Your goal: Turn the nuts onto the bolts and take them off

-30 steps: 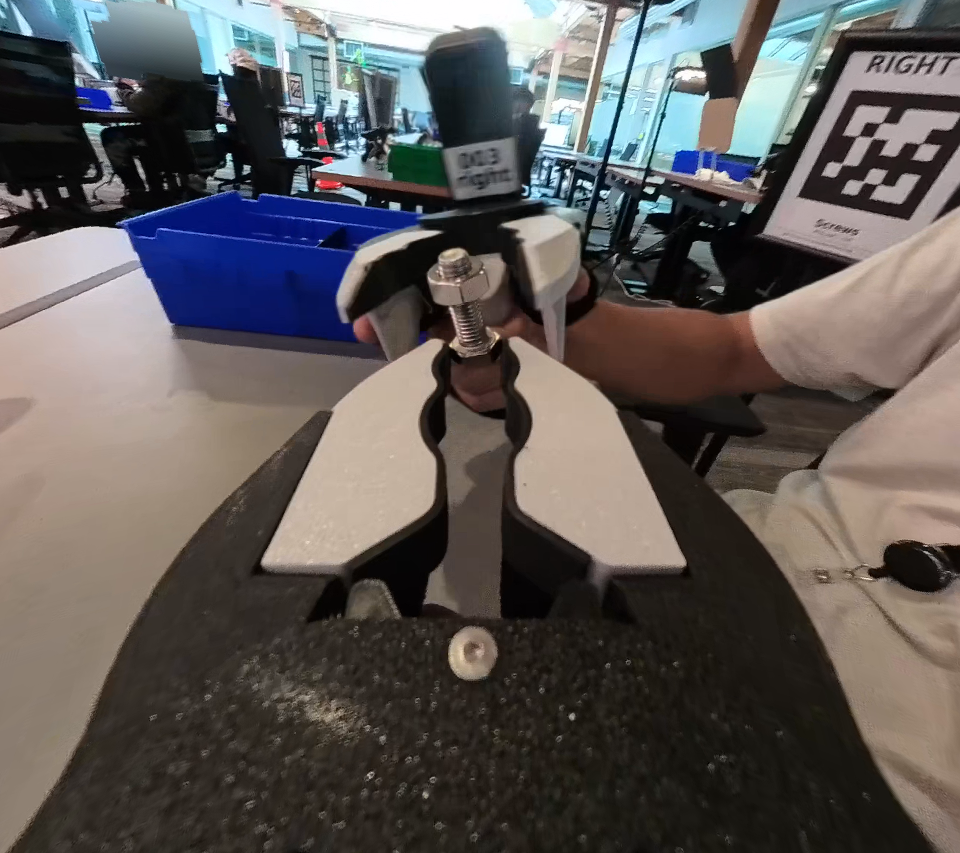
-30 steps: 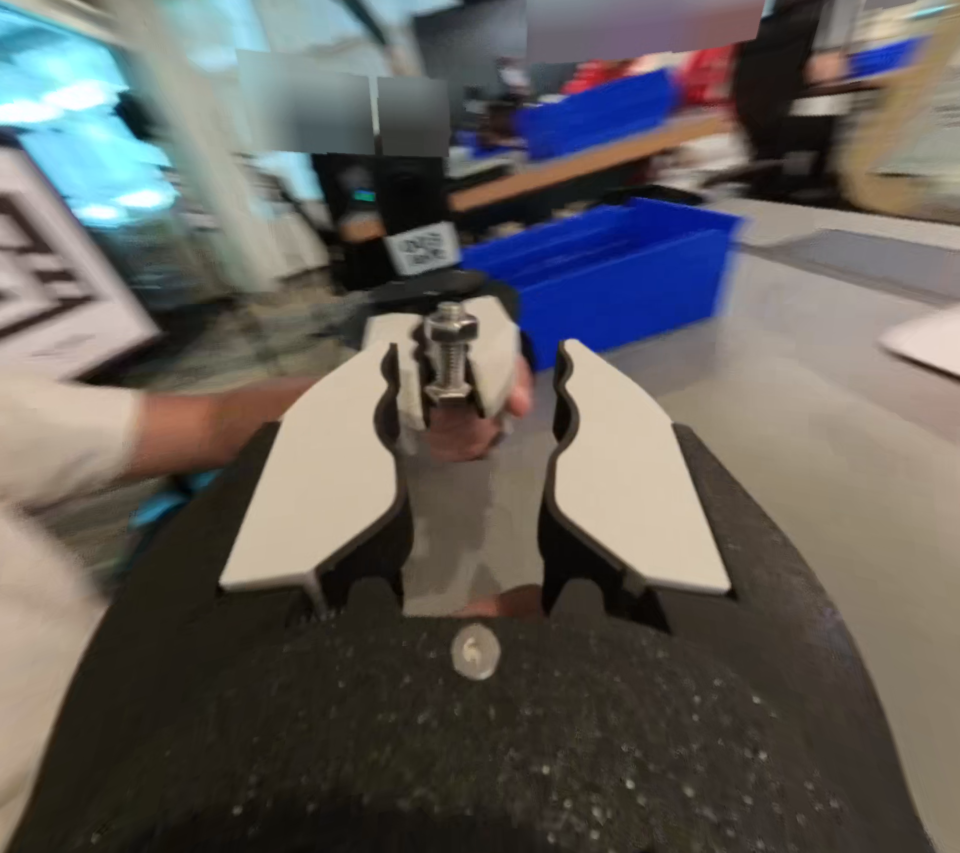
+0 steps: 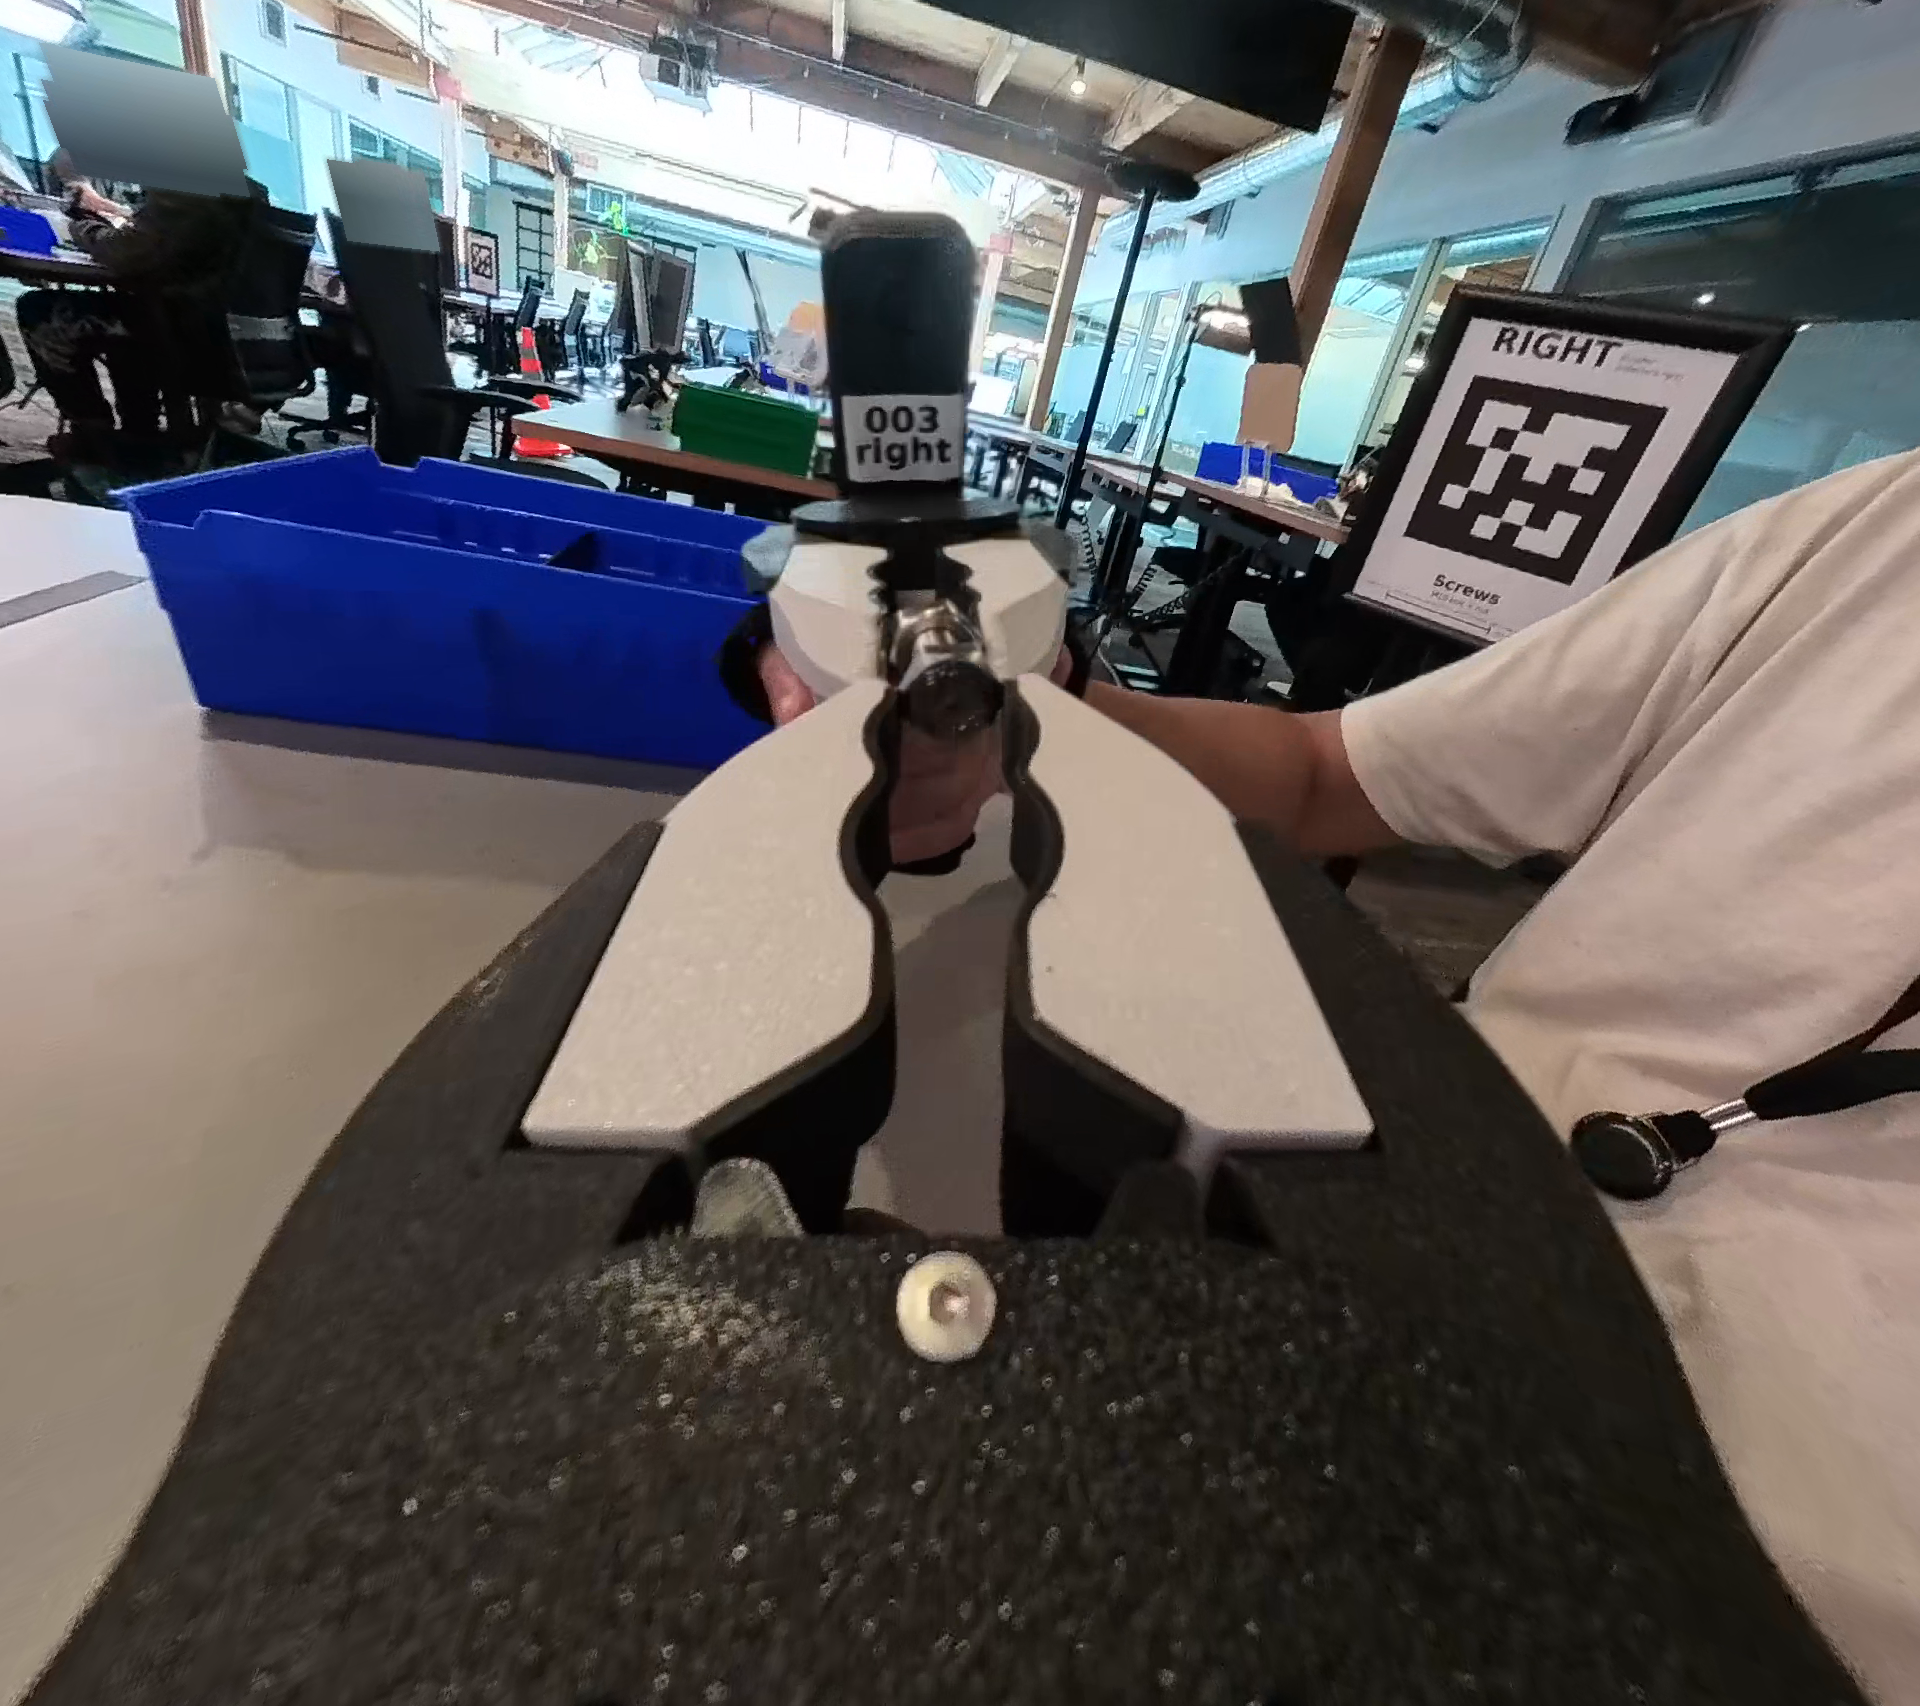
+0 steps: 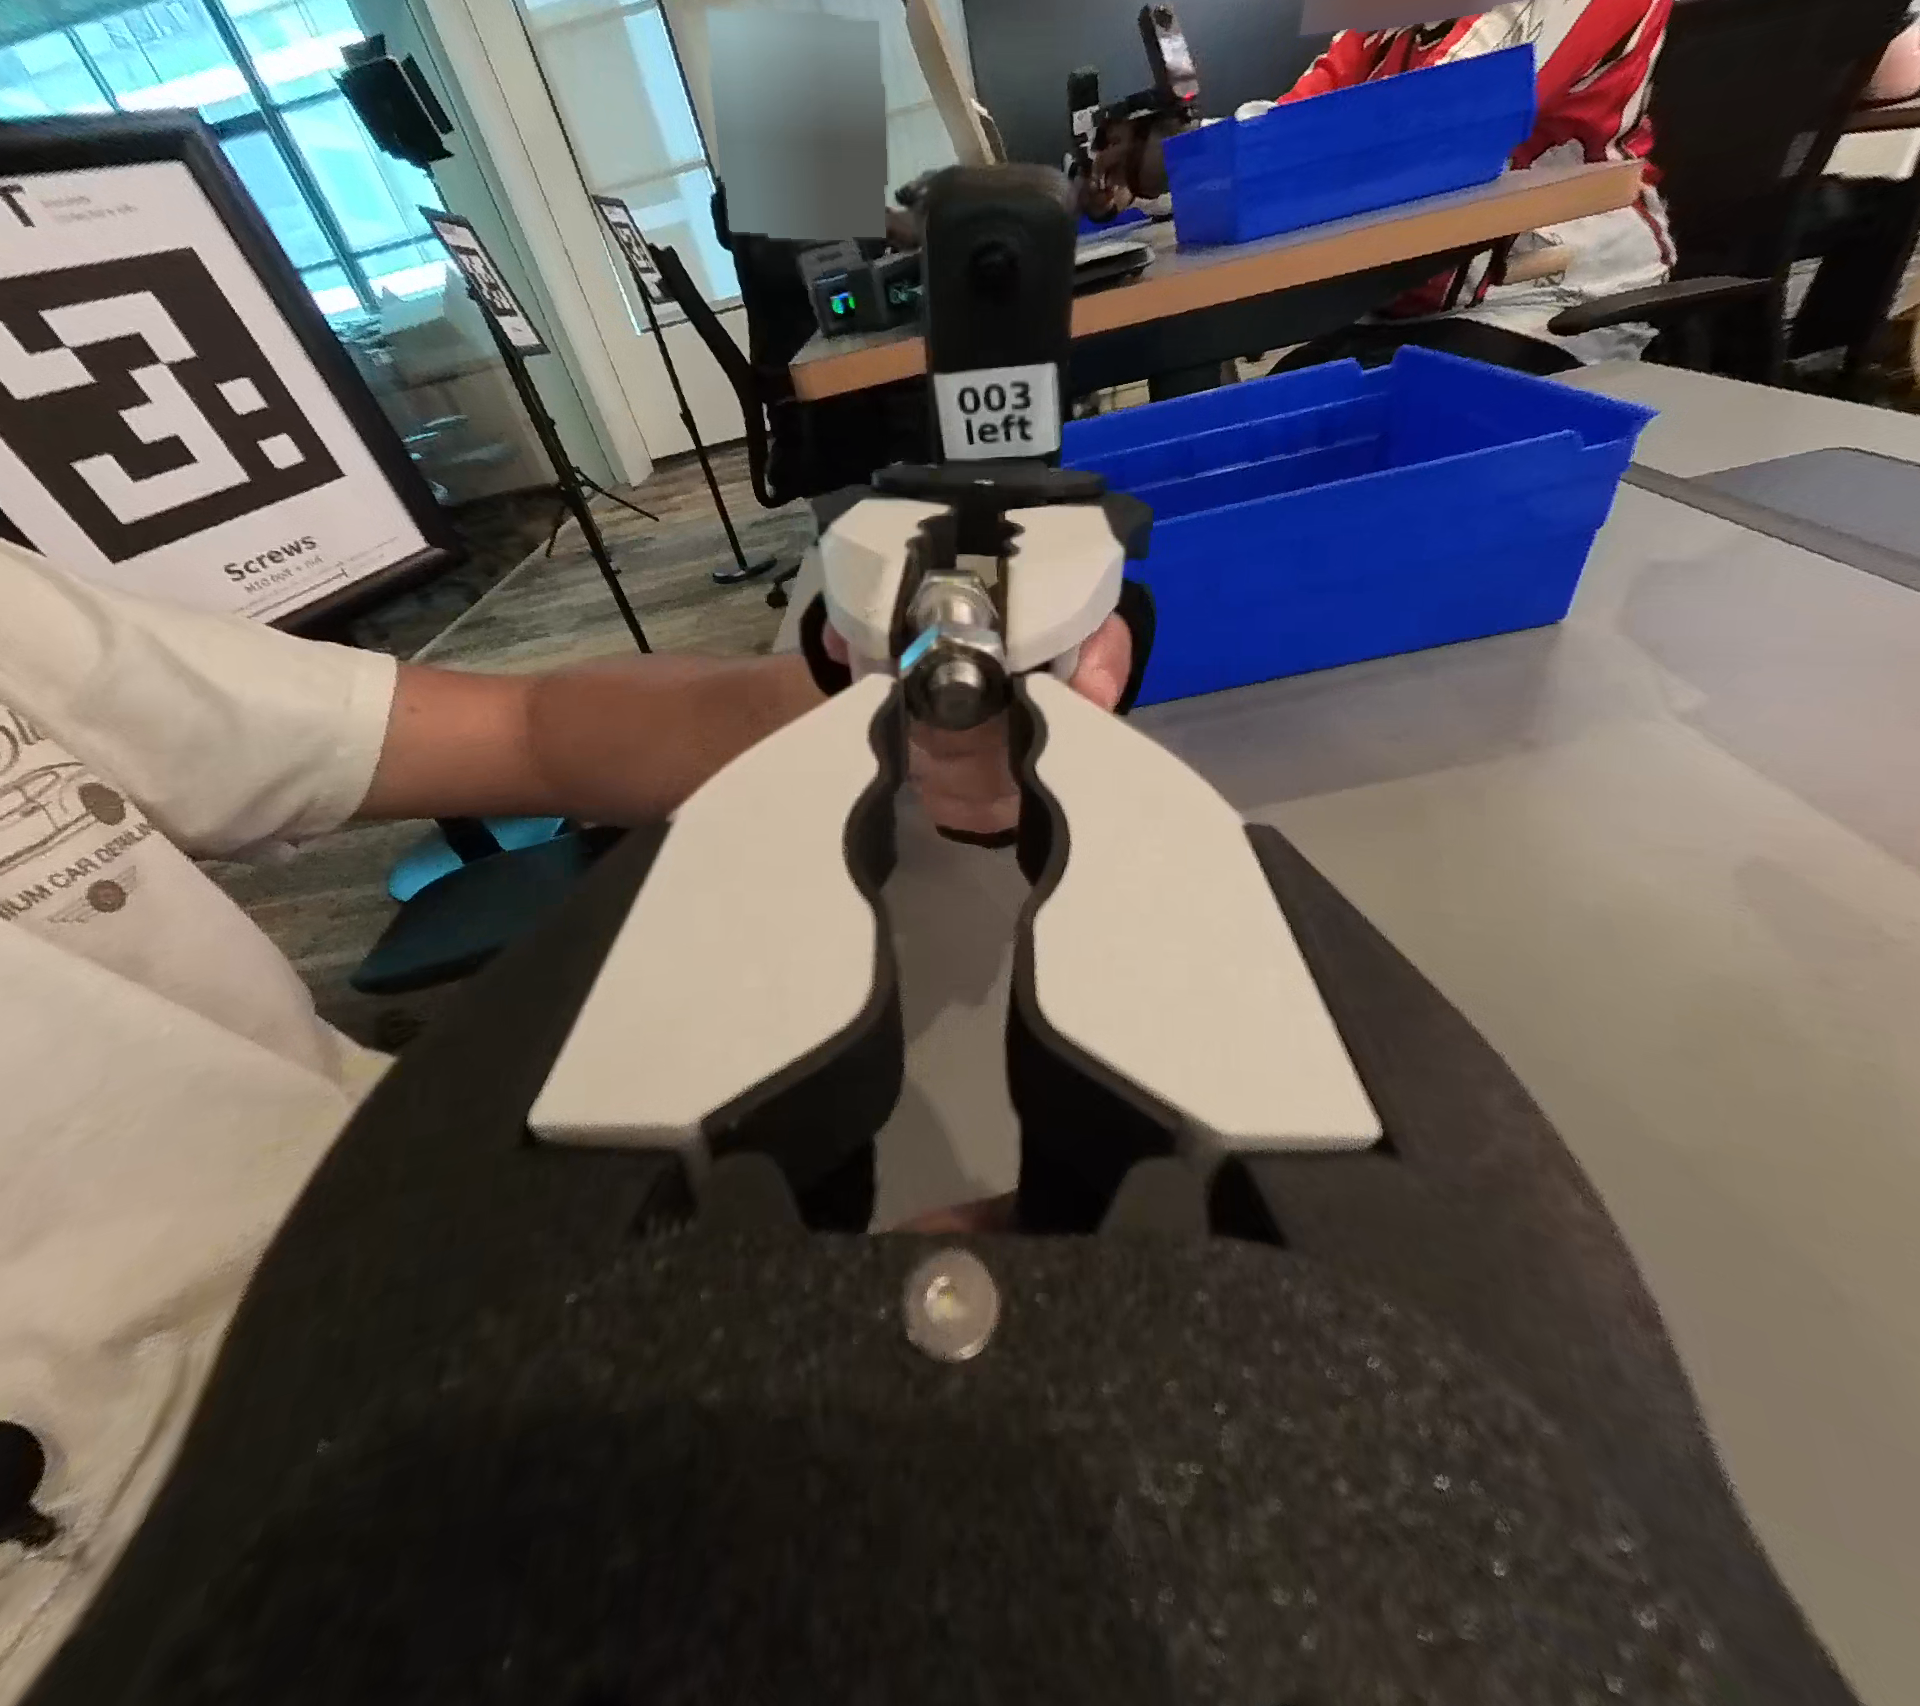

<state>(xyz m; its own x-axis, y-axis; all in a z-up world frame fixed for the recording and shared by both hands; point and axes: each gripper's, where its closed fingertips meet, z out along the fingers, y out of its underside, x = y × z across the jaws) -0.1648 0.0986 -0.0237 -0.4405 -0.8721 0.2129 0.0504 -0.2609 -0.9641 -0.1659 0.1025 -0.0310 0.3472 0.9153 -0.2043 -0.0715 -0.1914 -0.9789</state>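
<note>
Basically 1 steel bolt with a hex nut on its threads, held in the air between the 2 grippers, which face each other tip to tip above the grey table. Bolt lies roughly along both camera axes, so each wrist view shows it end-on: shiny round end face in front, threaded shank and hex faces behind. From the right wrist view the near end is a blurred silver disc with a small blue reflection on its left edge, and the nut sits just behind it, inside the far gripper's tips.

Left gripper: white fingers narrowed to a slim gap, tips pinched on the near end of the bolt. Right gripper: fingers equally close, tips clamped on the other end. Which one has the head and which the nut, cannot tell for sure.

A hand wraps the right gripper's handle in the left wrist view, bare forearm and white sleeve behind it. Blue plastic bin sits on the table behind the grippers, well apart from the bolt. Framed marker board stands off the table edge.
</note>
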